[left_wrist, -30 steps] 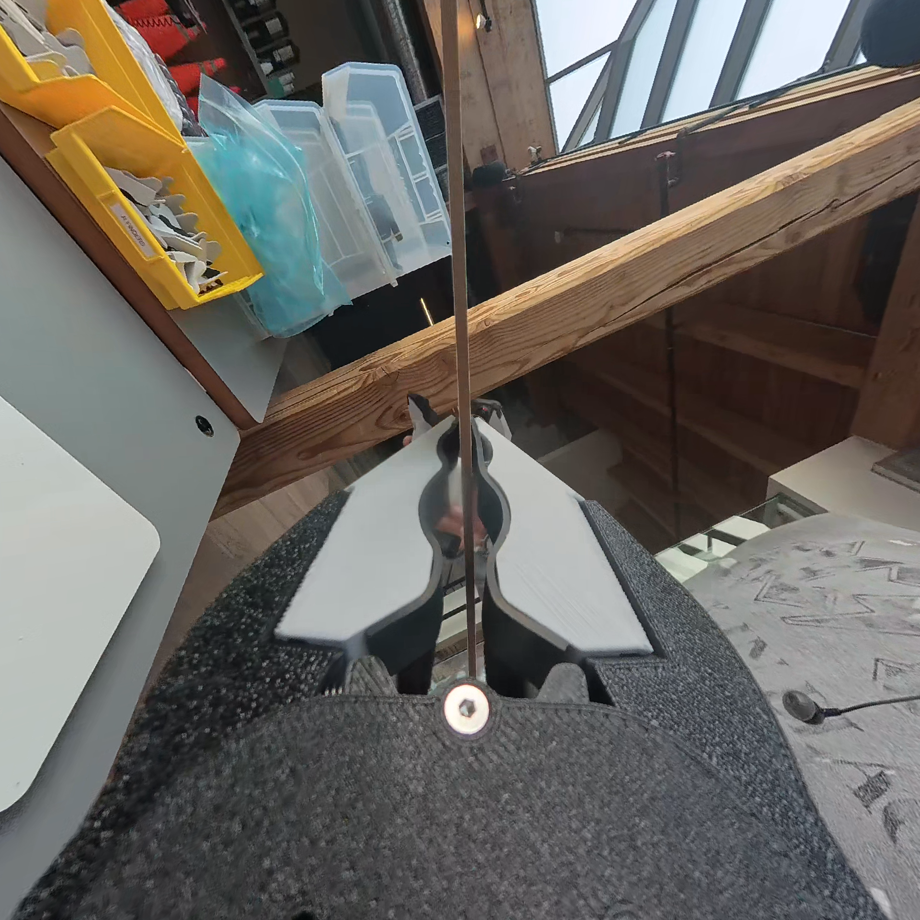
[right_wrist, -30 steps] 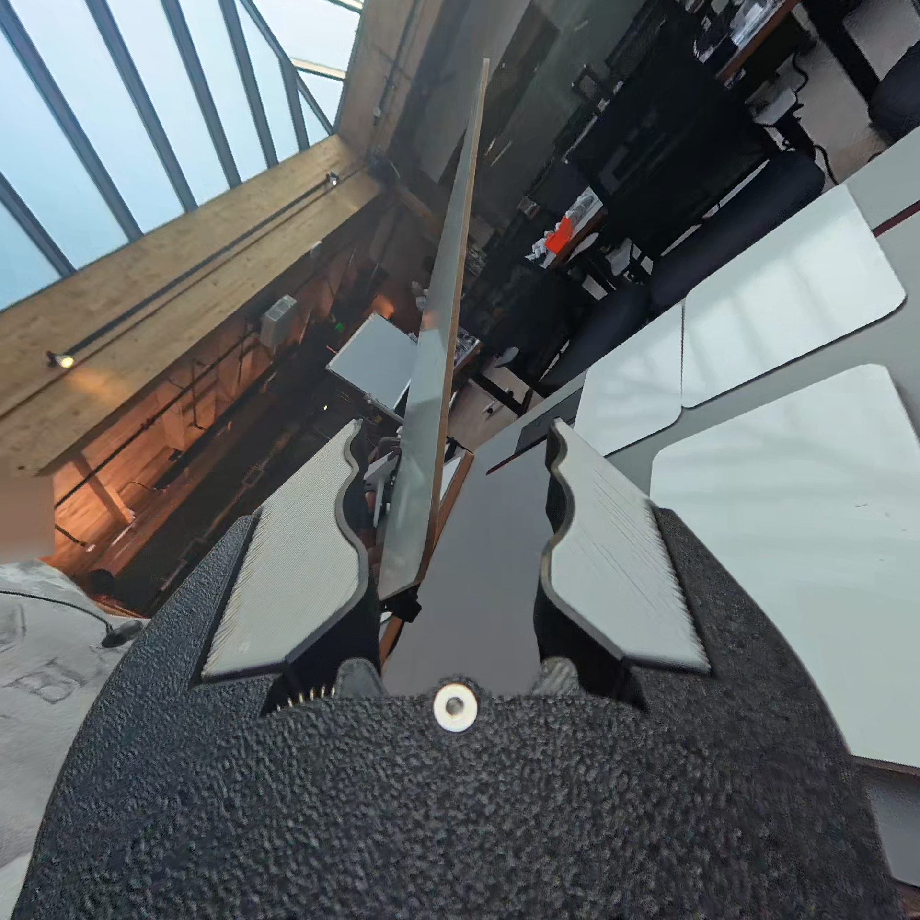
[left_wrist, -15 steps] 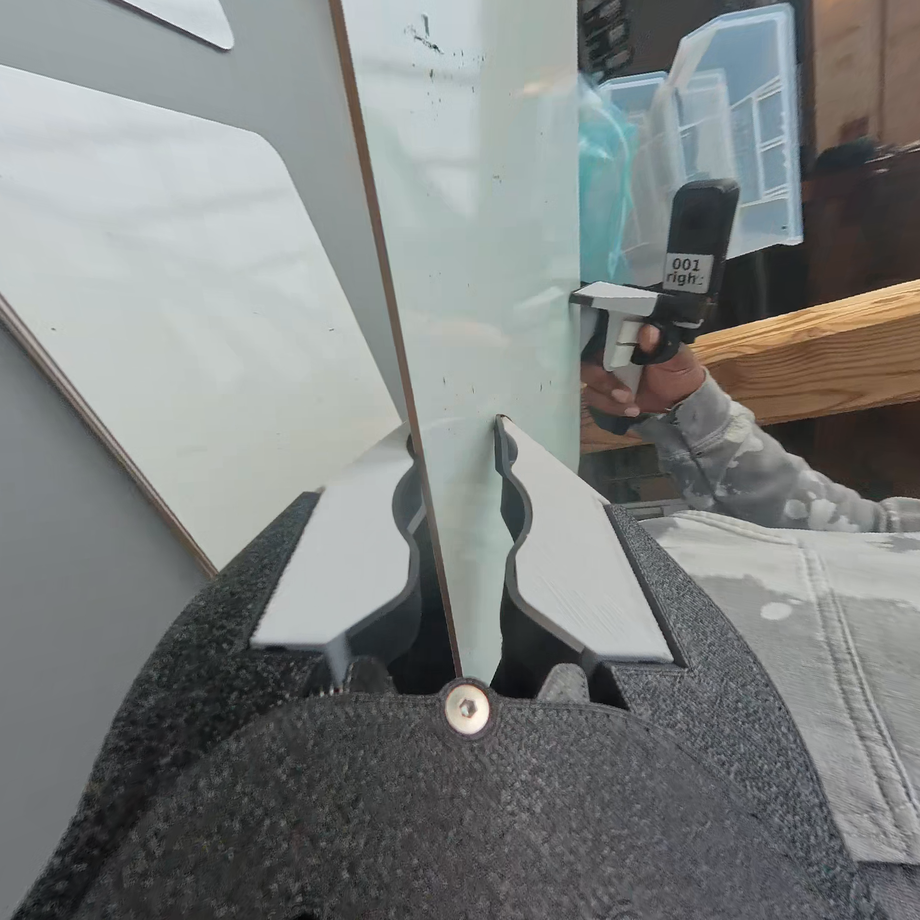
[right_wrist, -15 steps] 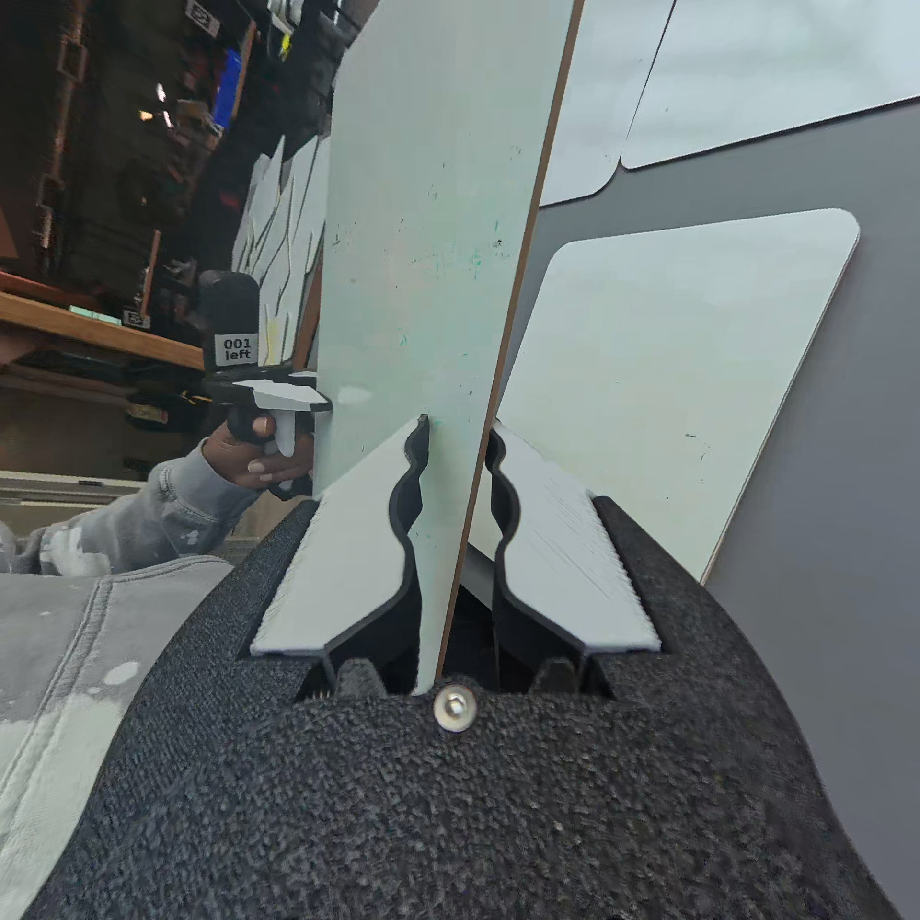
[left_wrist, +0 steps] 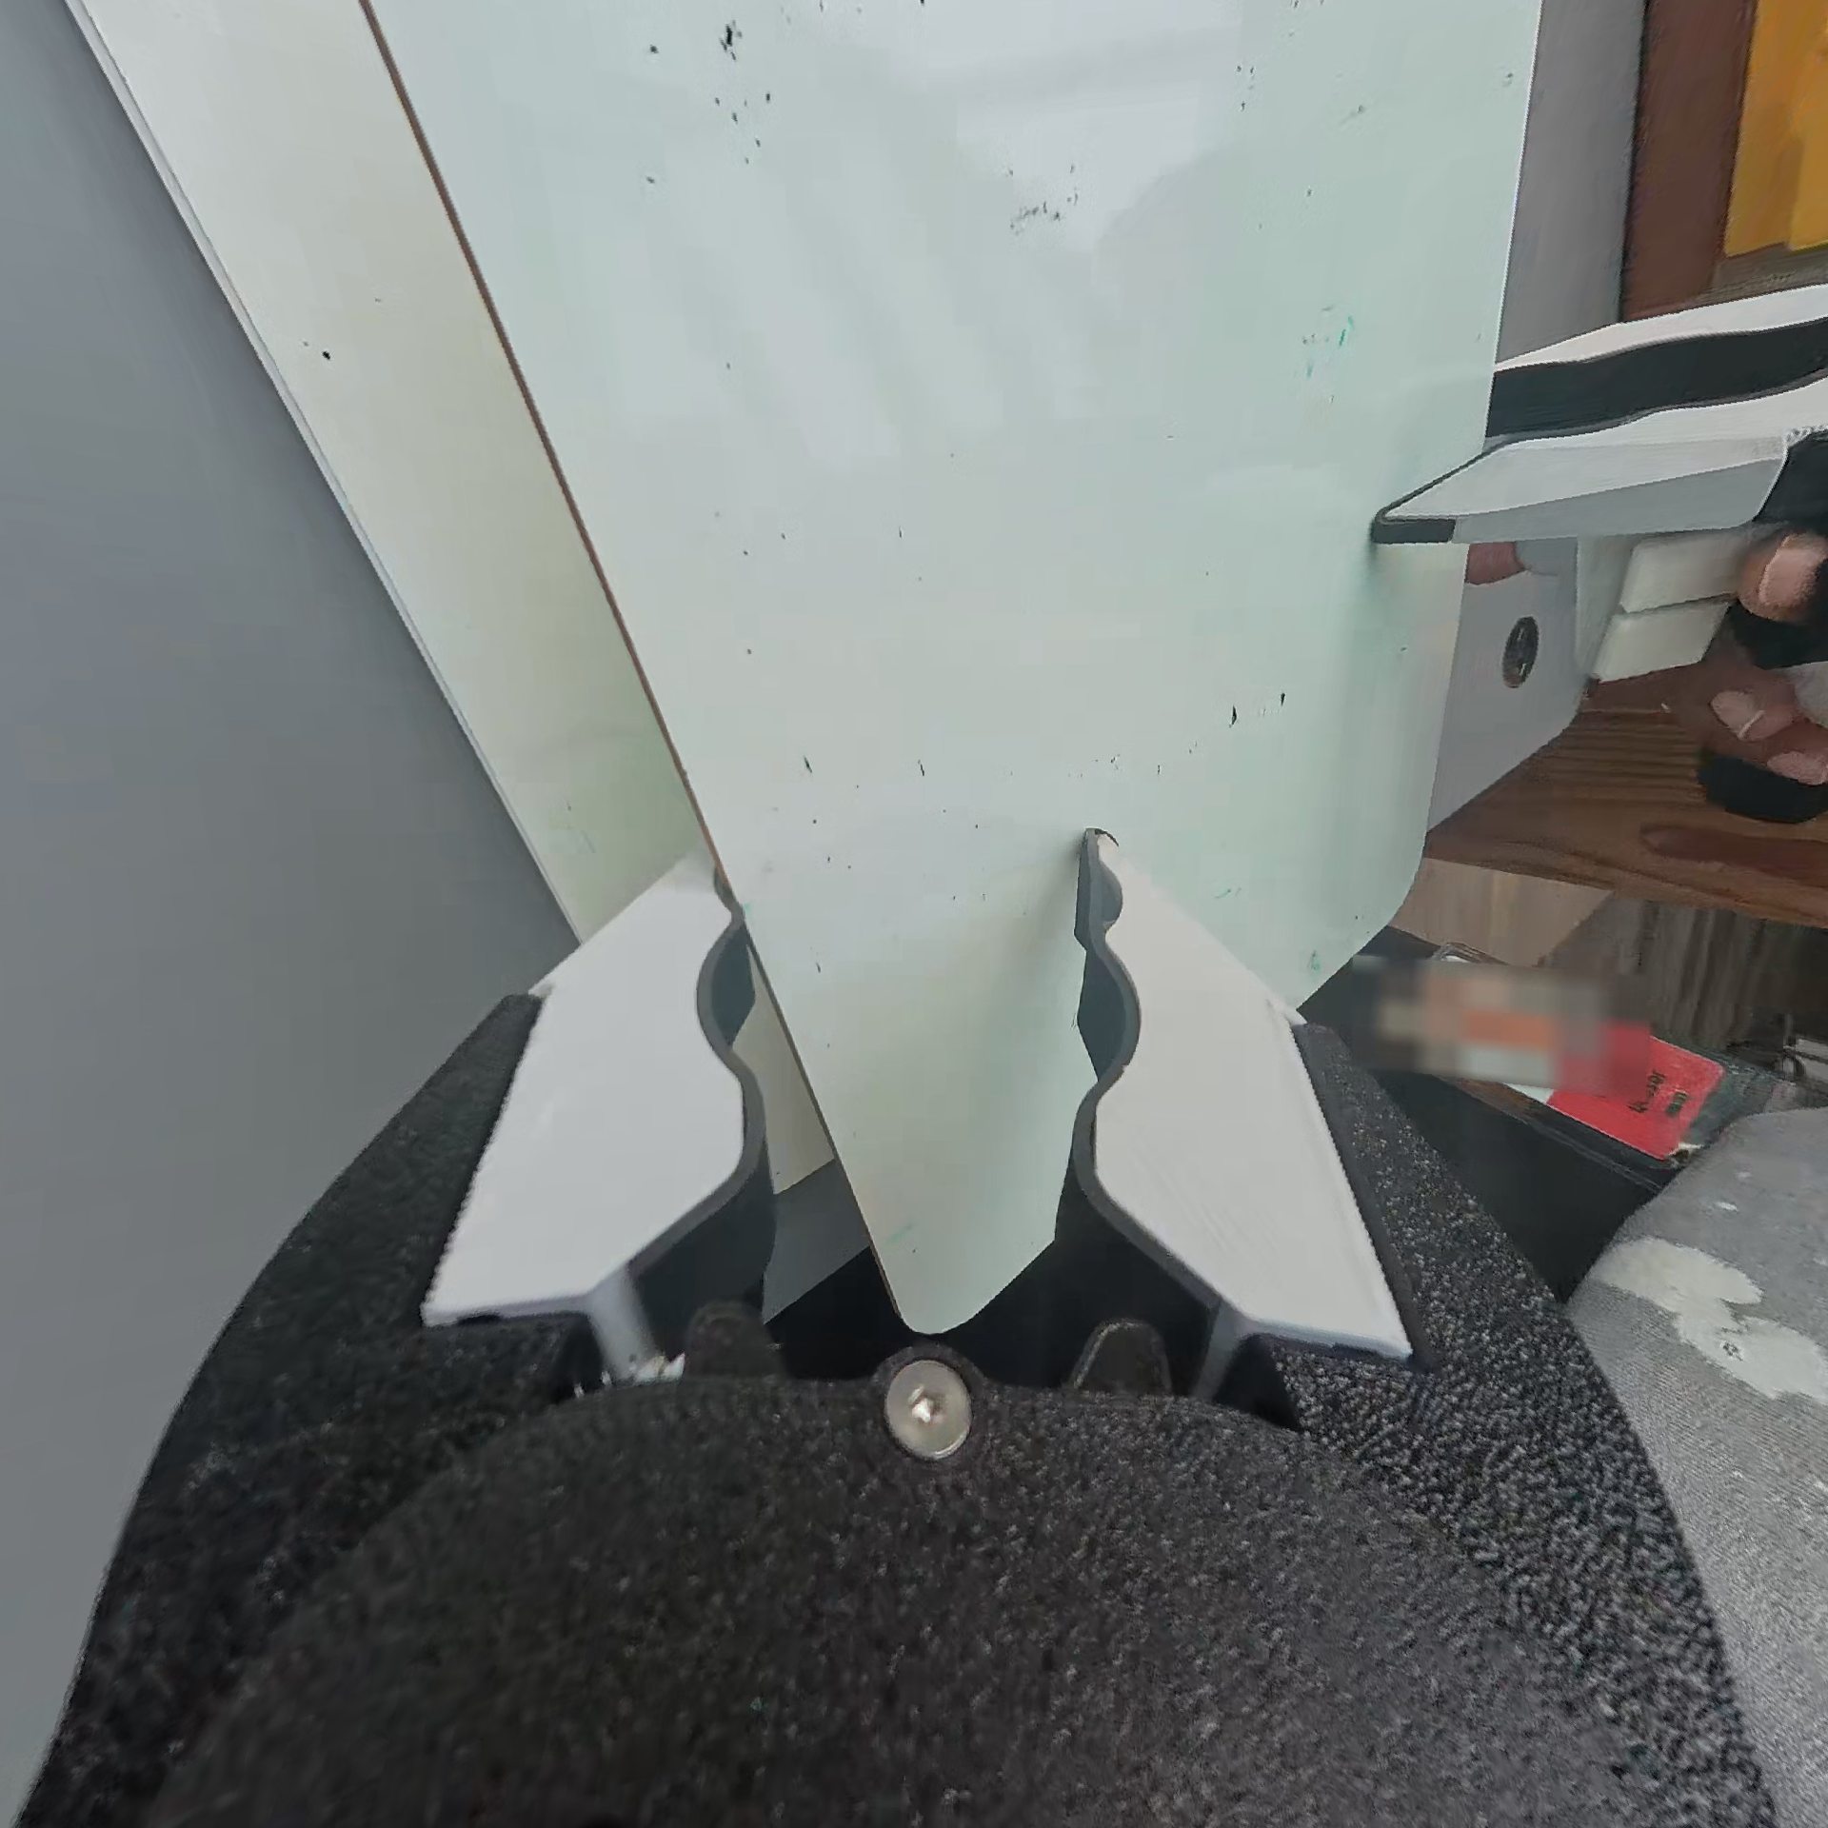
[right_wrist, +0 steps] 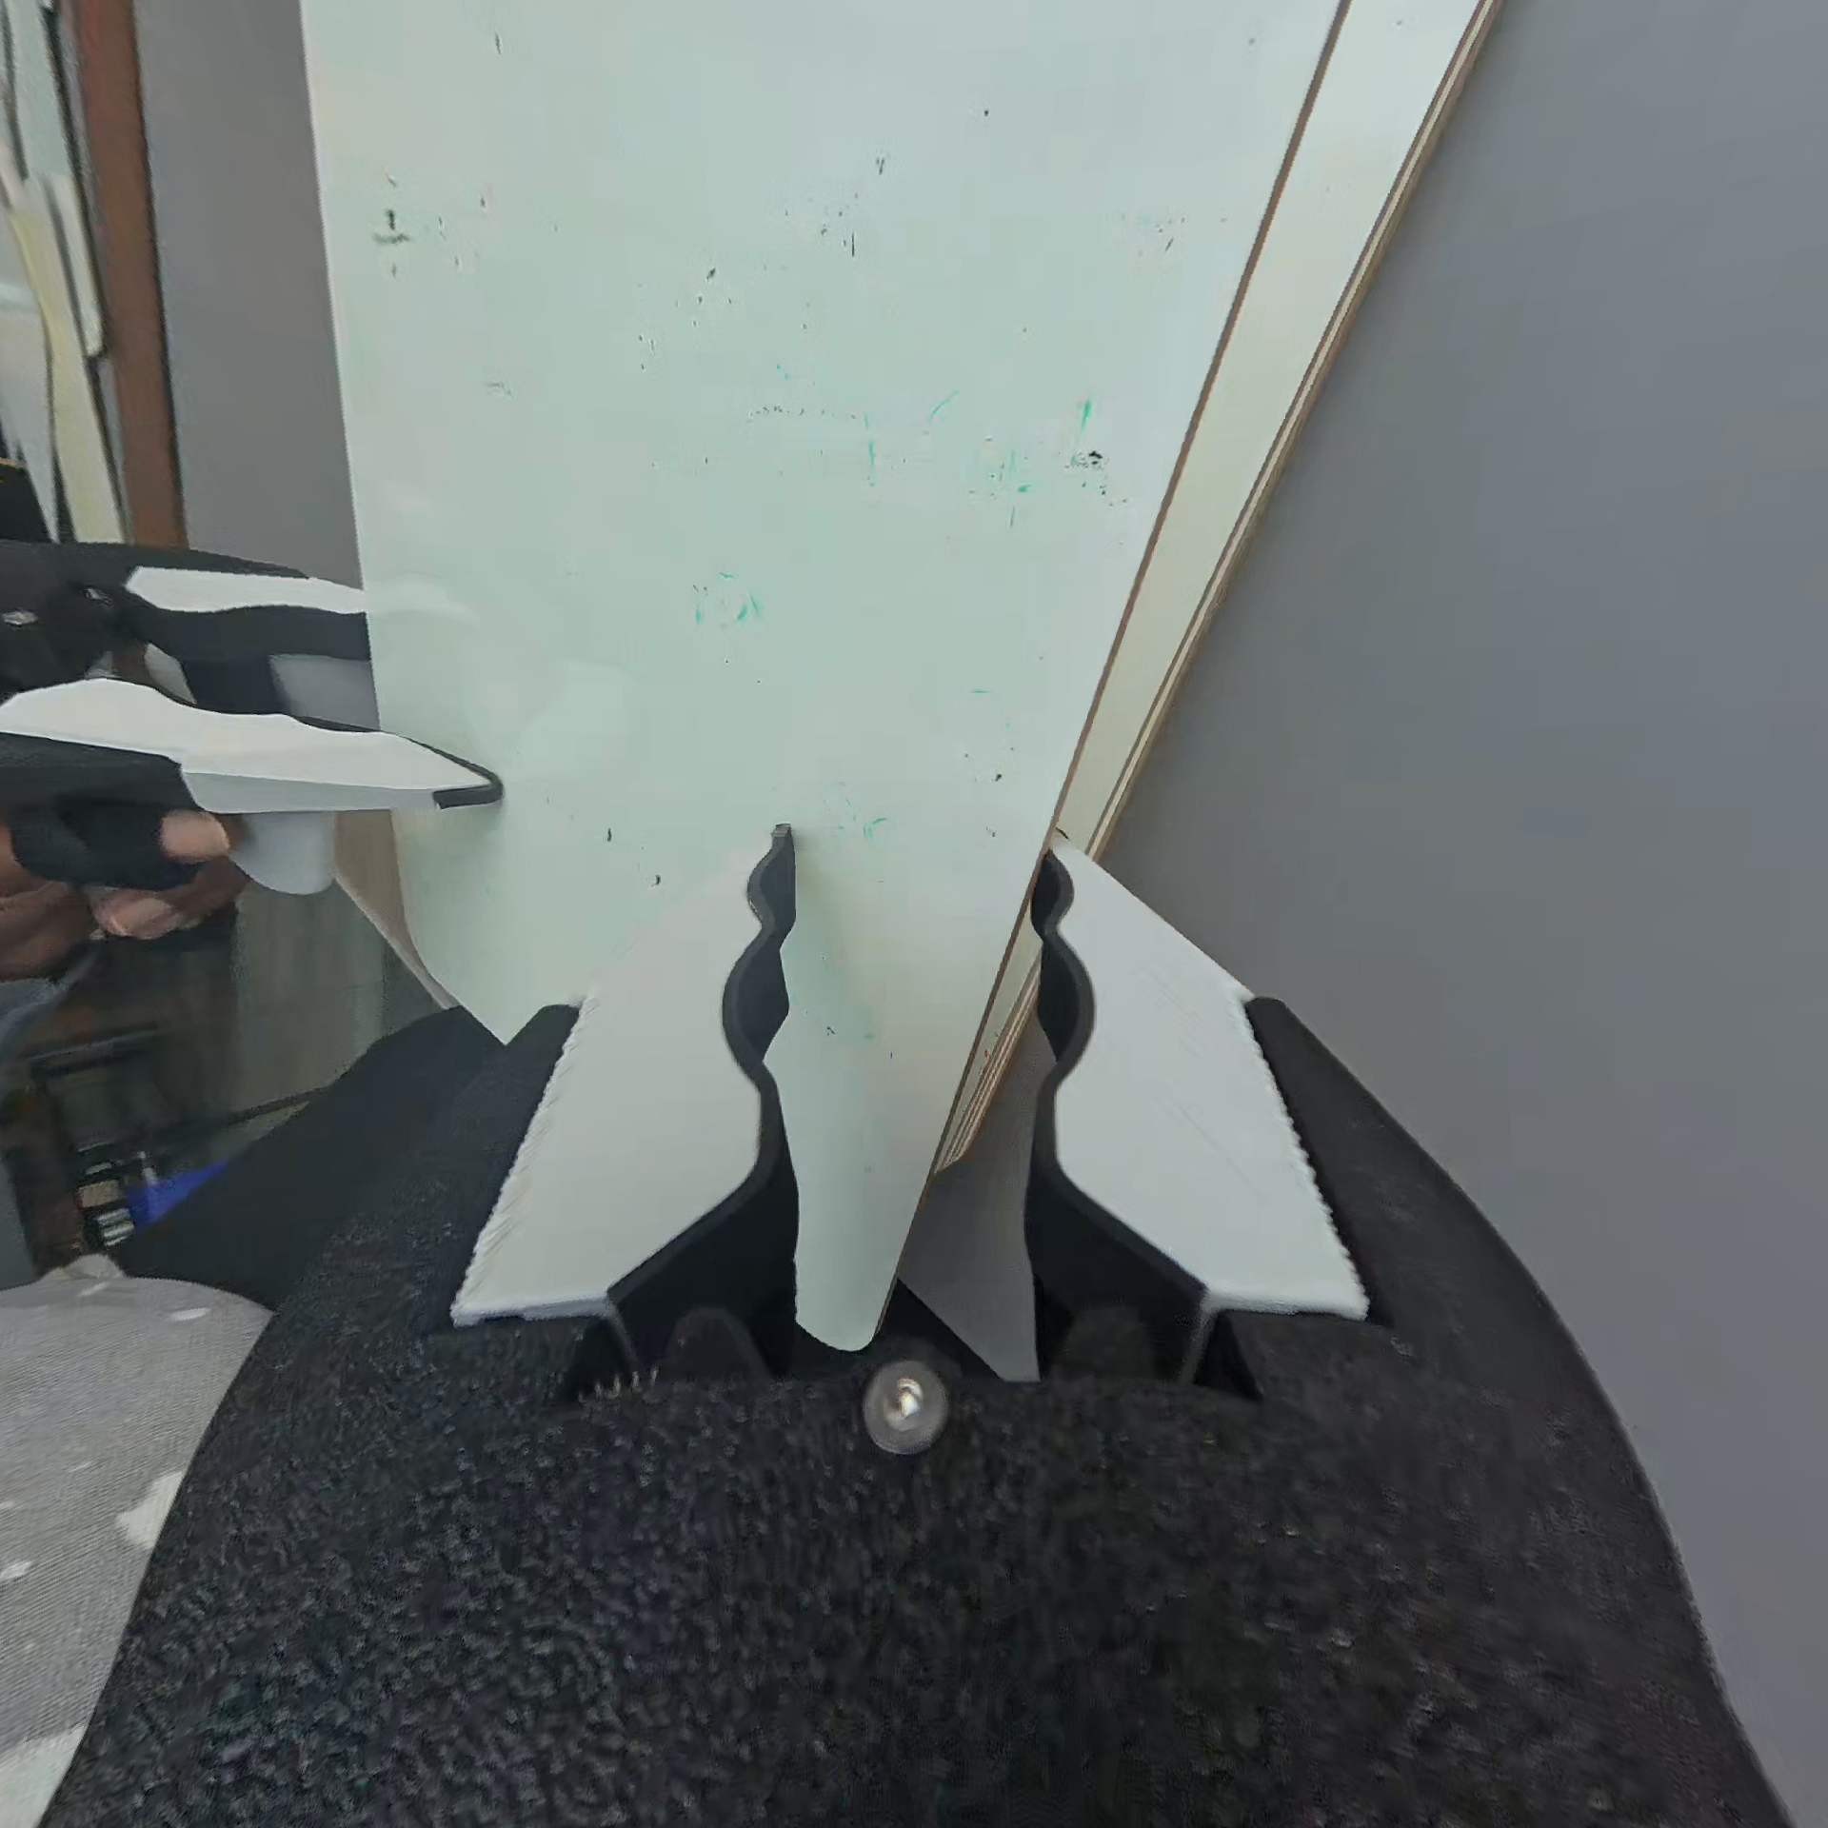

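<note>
Since half a second ago, both your pairs of jaws have spread wider, and the white panel now fills each wrist view, leaning toward the stack of white panels at 10 o'clock on the grey surface. Your left gripper and right gripper each straddle a rounded corner of the panel with the fingers parted and a gap showing, so neither looks clamped on it. You can see the panel is thin, glossy and pale, brown along its edge, and flecked with black specks and green marks.
</note>
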Demonstrator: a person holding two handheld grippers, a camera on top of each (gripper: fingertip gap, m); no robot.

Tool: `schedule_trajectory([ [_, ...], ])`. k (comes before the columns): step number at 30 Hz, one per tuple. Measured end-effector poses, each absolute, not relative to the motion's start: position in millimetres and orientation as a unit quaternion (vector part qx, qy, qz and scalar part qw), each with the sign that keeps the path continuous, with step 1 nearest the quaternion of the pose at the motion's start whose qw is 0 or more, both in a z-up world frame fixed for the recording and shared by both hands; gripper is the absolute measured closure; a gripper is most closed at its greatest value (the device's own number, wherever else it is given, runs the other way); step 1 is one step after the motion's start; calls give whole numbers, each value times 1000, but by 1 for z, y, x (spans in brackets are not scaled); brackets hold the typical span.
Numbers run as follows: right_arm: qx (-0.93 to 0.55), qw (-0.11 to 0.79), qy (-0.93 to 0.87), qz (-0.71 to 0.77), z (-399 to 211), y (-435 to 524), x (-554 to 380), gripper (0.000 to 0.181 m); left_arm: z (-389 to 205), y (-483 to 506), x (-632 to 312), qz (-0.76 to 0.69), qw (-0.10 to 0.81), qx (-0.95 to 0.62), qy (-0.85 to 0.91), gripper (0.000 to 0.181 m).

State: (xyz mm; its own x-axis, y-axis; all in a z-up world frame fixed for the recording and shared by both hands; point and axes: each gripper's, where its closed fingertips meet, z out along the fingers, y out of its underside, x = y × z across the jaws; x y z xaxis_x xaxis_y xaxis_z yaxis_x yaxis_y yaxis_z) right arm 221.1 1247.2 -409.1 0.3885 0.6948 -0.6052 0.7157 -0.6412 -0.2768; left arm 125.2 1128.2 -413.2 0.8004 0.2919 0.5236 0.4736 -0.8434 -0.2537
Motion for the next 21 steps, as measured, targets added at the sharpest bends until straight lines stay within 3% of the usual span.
schedule_trajectory([
  [8, 858, -19, 445, -254, -432, 1235, 205, 122, -446, 1114, 102, -230, 113, -952, -168, 116],
  [21, 876, 33, 428, -217, -446, 1234, 205, 116, -454, 1112, 102, -228, 64, -954, -184, 116],
])
